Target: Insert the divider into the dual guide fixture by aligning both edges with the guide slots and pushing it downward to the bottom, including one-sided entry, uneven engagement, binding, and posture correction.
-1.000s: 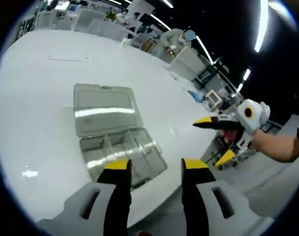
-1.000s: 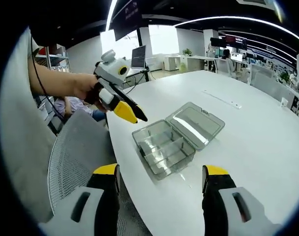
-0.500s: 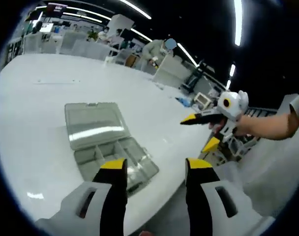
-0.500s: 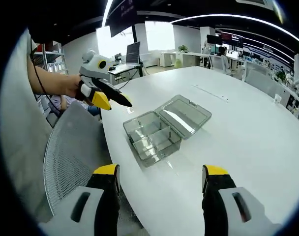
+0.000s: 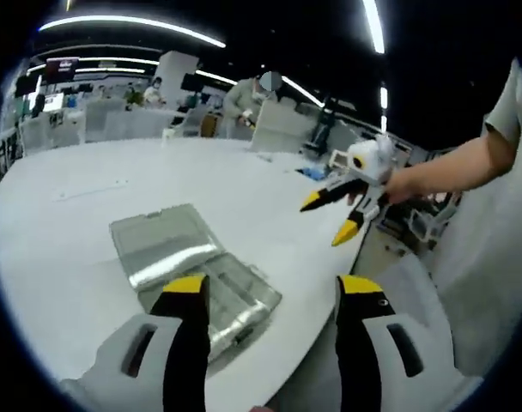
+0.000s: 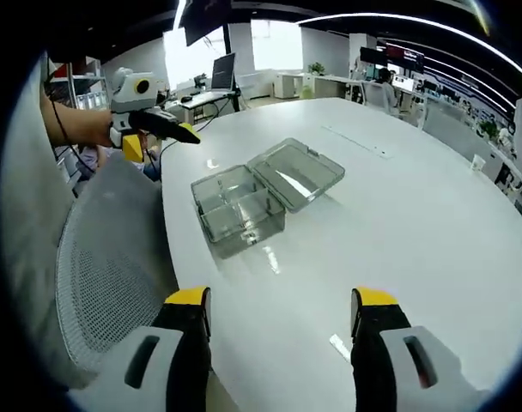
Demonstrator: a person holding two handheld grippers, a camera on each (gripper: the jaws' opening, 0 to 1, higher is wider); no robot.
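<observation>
Clear plastic box (image 6: 244, 199) lies open on the worktop (image 6: 398, 232); both empty, released claws (image 5: 265, 287) (image 6: 282, 300) have drawn farther from it.

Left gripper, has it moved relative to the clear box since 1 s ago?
Yes. In the right gripper view the left gripper has drawn away from the clear box, out past the table edge toward the mesh chair.

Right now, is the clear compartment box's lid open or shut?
Open. The lid lies folded back flat on the white table beside the clear compartment box, whose divided compartments face up uncovered.
</observation>
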